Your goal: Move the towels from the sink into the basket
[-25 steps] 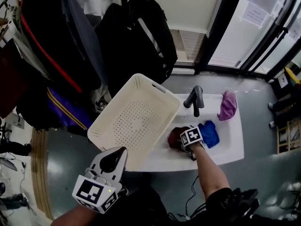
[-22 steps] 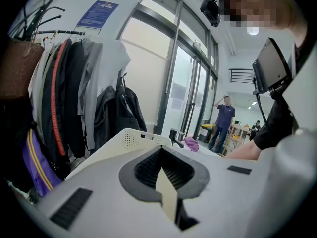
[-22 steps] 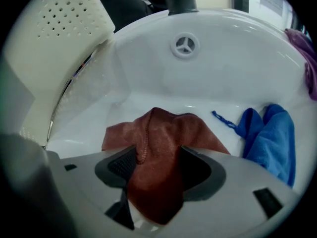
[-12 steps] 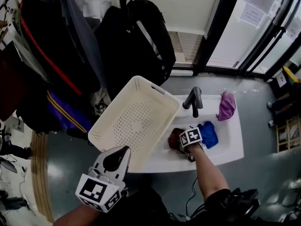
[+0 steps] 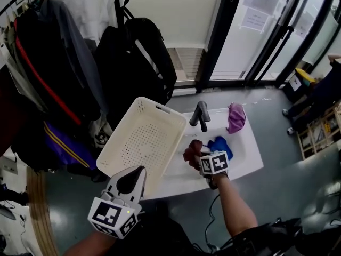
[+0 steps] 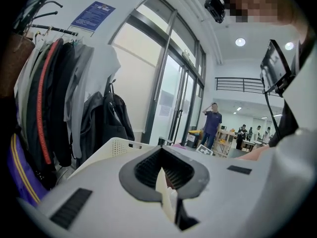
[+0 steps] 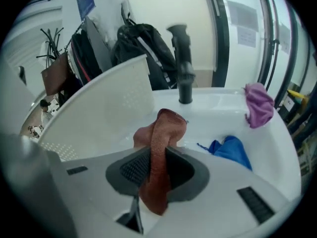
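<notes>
The right gripper has just been closing its jaws. A red-brown towel is between them, and they pinch it tight. The towel hangs from the jaws over the left part of the sink, just beside the faucet. I cannot tell if its bottom end is off the sink.

The white basket has nothing in it. It sits tilted, leaning on the left edge of the sink. A blue towel lies in the middle of the sink. A purple towel sits at the far right corner.

The left gripper has its jaws together and holds nothing. It hangs near the front corner of the basket.

The step now looks like carrying the first towel over to the basket. To do it well, I think the squeeze must stay firm so the towel does not slip out. The towel should go up high enough that its loose end clears the basket's rim. It should also stay away from the faucet. The jaws should open only when the towel hangs over the middle of the basket. The basket might slide because it leans, so the left gripper could hold it steady.
</notes>
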Demonstrator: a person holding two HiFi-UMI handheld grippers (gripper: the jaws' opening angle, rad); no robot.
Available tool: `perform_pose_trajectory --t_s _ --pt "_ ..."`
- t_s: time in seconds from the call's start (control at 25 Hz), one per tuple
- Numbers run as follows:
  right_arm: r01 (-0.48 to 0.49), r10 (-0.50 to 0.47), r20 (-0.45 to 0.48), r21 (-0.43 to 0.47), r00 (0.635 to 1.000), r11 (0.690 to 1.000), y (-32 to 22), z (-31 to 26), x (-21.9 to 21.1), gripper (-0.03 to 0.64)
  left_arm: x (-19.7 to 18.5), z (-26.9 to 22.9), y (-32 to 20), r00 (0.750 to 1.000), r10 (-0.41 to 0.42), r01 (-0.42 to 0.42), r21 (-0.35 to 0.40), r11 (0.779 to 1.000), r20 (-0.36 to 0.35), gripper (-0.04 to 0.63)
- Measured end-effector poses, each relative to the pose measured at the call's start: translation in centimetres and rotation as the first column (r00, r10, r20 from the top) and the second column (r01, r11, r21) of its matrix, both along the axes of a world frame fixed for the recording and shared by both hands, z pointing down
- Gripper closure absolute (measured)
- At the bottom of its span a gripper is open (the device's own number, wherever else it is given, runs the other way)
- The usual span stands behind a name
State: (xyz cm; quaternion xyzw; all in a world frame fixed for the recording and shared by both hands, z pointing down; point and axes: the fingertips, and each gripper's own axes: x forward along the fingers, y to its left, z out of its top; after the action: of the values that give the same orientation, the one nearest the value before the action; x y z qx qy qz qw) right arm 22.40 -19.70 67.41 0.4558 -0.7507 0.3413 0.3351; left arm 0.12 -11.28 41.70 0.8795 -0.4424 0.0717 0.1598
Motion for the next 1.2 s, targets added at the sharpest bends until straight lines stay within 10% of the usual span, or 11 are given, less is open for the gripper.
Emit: perform_pose_trajectory --t_s 0.64,1.2 --pt "0.108 -0.144 0.075 0.361 0.987 0.927 2.1 -20.3 -12.8 0.52 -7.7 -3.0 1.0 0.996 -0.07 0.074 0.075 0.994 -0.054 0.589" --pt "0.512 -0.52 0.019 0.143 0.854 0.847 1.1 -12.3 -30.9 0.518 -16.4 0.0 0.7 0.957 -0.289 0.289 0.009 0.957 0.016 0.589"
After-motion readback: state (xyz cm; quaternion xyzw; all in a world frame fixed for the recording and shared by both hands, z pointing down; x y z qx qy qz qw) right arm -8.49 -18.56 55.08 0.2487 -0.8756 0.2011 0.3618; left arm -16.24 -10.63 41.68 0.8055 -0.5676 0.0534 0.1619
